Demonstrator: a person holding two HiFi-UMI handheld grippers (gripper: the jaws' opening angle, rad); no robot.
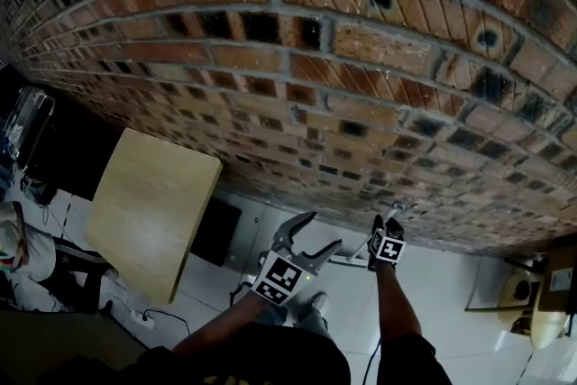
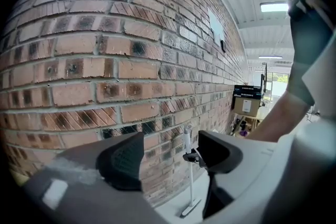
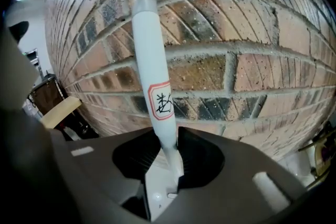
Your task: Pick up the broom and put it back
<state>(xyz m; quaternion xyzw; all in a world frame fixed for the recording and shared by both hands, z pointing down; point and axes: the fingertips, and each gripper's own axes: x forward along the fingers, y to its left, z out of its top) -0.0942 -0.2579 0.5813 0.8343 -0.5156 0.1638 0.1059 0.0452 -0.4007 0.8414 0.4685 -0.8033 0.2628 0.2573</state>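
Right gripper, fingers clamped on the slim white plastic broom handle, should lift it straight and steady; left gripper fingers stand apart, empty.

At lower centre of the right gripper view the broom disappears between the pads of the right gripper, its lower shaft and head hidden beneath the gripper's body.

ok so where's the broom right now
The broom stands roughly upright close to the brick wall, its white handle clamped in the right gripper; the left gripper view shows its head on the floor at the wall's foot.
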